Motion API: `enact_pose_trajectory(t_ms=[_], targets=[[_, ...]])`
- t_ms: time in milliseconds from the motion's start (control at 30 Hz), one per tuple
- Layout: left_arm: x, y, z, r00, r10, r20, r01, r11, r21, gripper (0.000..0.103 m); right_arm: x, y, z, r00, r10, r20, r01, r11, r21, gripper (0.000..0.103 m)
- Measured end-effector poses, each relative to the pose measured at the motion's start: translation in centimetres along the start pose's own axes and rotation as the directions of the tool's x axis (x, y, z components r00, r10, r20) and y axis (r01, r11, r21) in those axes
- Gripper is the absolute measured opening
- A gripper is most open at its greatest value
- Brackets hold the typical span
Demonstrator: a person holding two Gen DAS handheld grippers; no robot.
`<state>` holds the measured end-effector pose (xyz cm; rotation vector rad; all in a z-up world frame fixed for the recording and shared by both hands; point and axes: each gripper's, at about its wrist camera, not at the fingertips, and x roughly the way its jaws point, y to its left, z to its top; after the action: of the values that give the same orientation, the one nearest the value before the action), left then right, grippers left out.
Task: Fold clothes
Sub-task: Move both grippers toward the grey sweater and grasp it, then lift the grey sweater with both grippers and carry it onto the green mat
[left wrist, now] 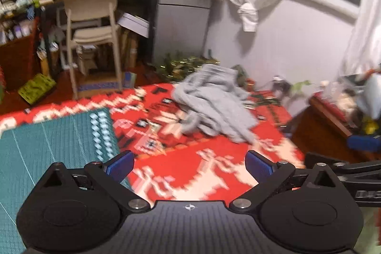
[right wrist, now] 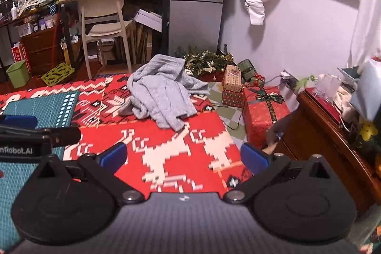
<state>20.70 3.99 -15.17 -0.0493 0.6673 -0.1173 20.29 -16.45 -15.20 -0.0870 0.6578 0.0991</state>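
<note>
A grey knitted garment lies crumpled on a red patterned blanket; the right wrist view shows the same garment in a heap at the far side of the blanket. My left gripper hovers well short of it, open, with nothing between its blue pads. Open and empty too, my right gripper hangs over the blanket in front of the garment. The left gripper's body shows at the left edge of the right wrist view.
A teal cutting mat lies on the blanket's left part. Wrapped gift boxes and a tinsel wreath sit on the floor beyond. A wooden cabinet stands at right; a cream chair and cluttered desk stand behind.
</note>
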Motion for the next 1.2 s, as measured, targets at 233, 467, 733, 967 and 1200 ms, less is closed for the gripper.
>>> enact_pose_trajectory(t_ms=[233,467,733,967,1200], targets=[[4.8,0.6,1.8,0.998,-0.066,0.002,0.065,0.997,0.043,0.086,5.7,0.1,1.7,1.000,0.025,0.009,-0.025,1.000,-0.013,0.092],[10.5,0.9,2.6,0.991,-0.110,-0.075,0.113,0.993,0.038,0.048,12.2,-0.5,2.5,0.997,0.059,-0.045,-0.058,0.998,0.028,0.053],[14.2,0.1,2.8,0.982,-0.167,-0.092,0.172,0.984,0.049,0.040,18.9,0.1,3.2,0.992,0.088,-0.089,-0.088,0.996,0.001,0.028],[15.5,-0.5,2.8,0.980,-0.182,-0.078,0.188,0.979,0.075,0.038,22.0,1.1,3.4,0.990,0.105,-0.097,-0.106,0.994,-0.011,0.032],[16.4,-0.2,3.4,0.980,-0.173,-0.096,0.173,0.985,-0.005,0.004,23.5,1.6,3.5,0.984,0.122,-0.128,-0.122,0.992,0.014,0.008]])
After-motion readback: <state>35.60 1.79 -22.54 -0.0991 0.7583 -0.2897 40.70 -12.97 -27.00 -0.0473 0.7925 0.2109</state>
